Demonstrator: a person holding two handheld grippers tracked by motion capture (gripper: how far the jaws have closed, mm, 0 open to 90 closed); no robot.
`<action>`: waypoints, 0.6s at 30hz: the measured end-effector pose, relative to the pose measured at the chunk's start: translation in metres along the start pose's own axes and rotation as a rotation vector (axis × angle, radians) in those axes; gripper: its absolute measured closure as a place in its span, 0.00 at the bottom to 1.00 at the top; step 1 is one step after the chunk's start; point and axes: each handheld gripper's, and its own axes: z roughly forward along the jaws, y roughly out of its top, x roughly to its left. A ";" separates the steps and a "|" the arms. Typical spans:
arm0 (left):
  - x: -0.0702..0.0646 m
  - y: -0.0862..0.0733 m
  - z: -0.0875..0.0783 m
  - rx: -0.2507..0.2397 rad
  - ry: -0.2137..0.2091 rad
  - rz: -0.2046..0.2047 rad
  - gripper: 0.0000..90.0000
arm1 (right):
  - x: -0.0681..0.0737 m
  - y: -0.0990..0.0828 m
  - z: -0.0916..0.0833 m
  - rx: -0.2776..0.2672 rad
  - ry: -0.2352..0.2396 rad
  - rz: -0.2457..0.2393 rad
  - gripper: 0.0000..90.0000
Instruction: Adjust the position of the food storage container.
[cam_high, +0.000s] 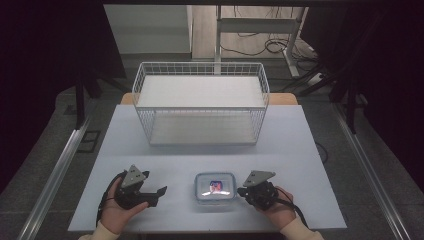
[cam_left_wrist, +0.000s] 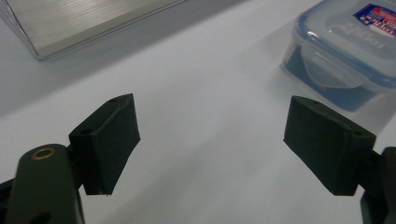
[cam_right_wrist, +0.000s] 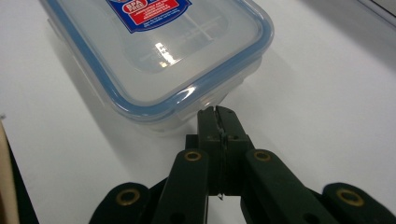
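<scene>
A clear plastic food box (cam_high: 215, 187) with a blue-rimmed lid and a red and blue label lies at the table's front middle. To its left, my left gripper (cam_high: 157, 194) is held open, its fingers pointing toward the box. In the left gripper view the gap of my left gripper (cam_left_wrist: 210, 140) holds nothing, and the box (cam_left_wrist: 345, 42) lies beyond the right pad, a side latch facing me. My right gripper (cam_high: 241, 191) is at the box's right side. In the right gripper view my right gripper (cam_right_wrist: 217, 114) is shut, its tips right against the box (cam_right_wrist: 159, 51) below the lid's rim.
A white wire basket (cam_high: 200, 64) with a white shelf board stands at the back middle of the pale table (cam_high: 300, 150). Aluminium rails run along both sides of the table on the floor. A desk frame and cables sit behind.
</scene>
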 end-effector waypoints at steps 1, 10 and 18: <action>0.000 0.000 0.000 0.000 0.000 0.000 0.20 | 0.002 0.002 0.002 -0.003 0.003 -0.003 0.99; 0.003 -0.002 0.001 0.004 -0.007 -0.019 0.20 | 0.005 0.010 0.011 -0.013 0.018 -0.005 0.99; 0.002 -0.004 -0.002 -0.001 -0.005 -0.012 0.20 | -0.005 0.004 -0.005 -0.055 -0.035 0.016 0.99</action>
